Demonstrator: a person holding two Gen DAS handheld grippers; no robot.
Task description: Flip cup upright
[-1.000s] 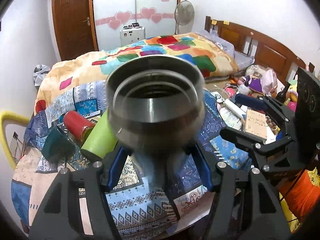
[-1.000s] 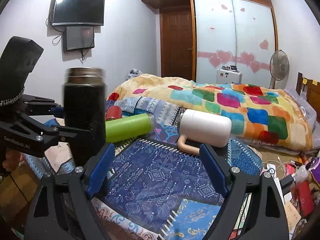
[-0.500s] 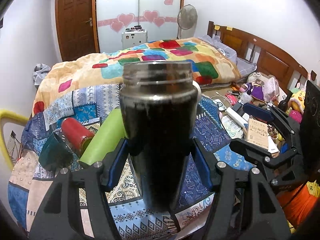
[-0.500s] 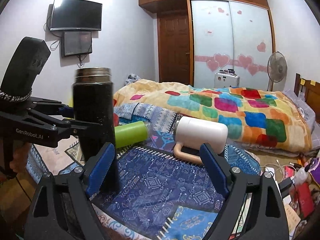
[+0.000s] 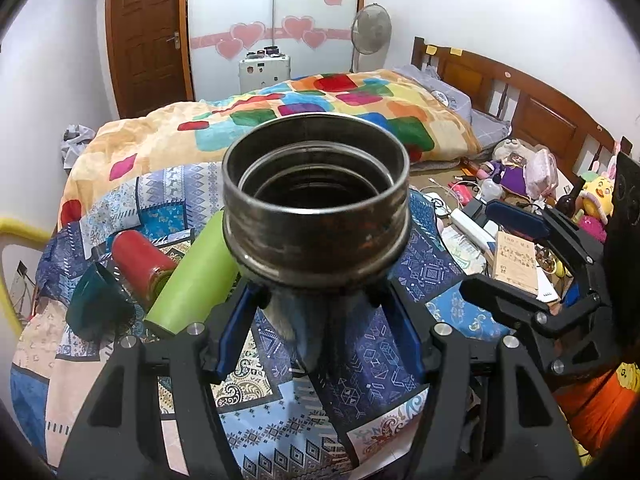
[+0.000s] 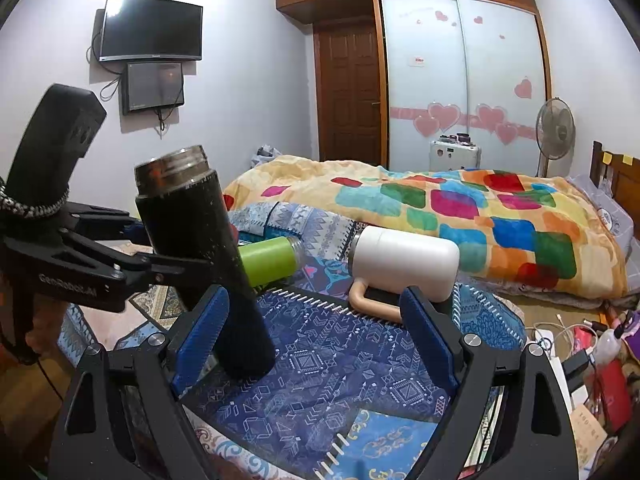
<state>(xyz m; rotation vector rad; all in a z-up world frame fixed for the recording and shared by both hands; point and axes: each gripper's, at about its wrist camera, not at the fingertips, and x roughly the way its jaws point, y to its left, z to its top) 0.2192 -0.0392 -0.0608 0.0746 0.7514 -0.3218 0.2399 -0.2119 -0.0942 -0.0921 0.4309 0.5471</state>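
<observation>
Patterned blue bedspread [image 6: 344,364] underneath. Black steel-rimmed flask cup [image 6: 200,256], upright half a second ago, now tilted, clamped in left tool [image 5: 320,320]; not yet released. Right tool [image 6: 312,340] apart, empty.

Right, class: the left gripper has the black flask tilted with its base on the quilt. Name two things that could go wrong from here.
1. The black flask leans, mouth toward the left gripper. Released now on the soft patterned quilt, it might topple.
2. The green bottle lies right behind it; a falling or sliding flask could knock it rolling.
</observation>
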